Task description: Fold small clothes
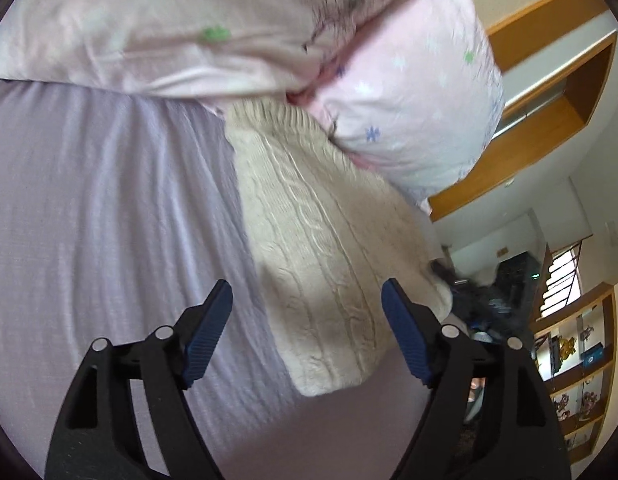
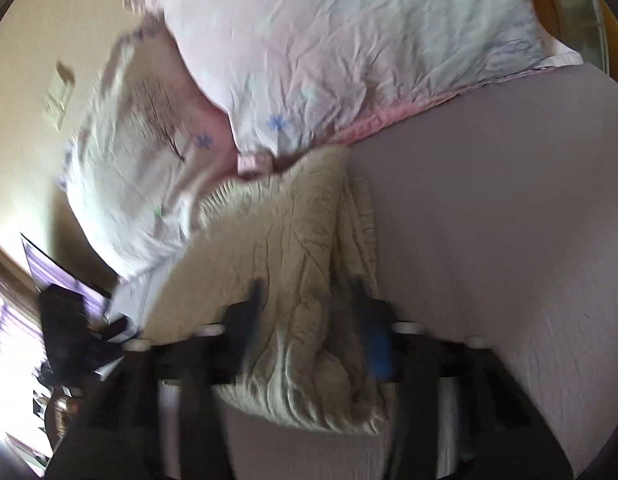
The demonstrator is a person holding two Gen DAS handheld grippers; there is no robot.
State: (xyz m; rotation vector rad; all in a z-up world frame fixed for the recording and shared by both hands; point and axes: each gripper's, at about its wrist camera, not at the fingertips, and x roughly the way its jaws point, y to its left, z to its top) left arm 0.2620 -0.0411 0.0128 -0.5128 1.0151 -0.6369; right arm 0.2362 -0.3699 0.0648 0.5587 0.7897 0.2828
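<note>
A cream cable-knit sweater (image 1: 317, 236) lies folded on the lilac bed sheet (image 1: 109, 208), its far end against the pillows. My left gripper (image 1: 307, 292) is open and empty, hovering over the sweater's near end with its blue pads apart. In the right wrist view the sweater (image 2: 293, 248) is bunched up. My right gripper (image 2: 309, 292) is blurred; its fingers sit close on either side of a fold of the sweater and look shut on it.
Pink floral pillows (image 1: 409, 92) lie at the head of the bed, also in the right wrist view (image 2: 329, 48). A wooden headboard and shelf (image 1: 549, 92) and a cluttered bookcase (image 1: 577, 372) stand beyond the bed's edge. Bare sheet (image 2: 489, 220) spreads to the right.
</note>
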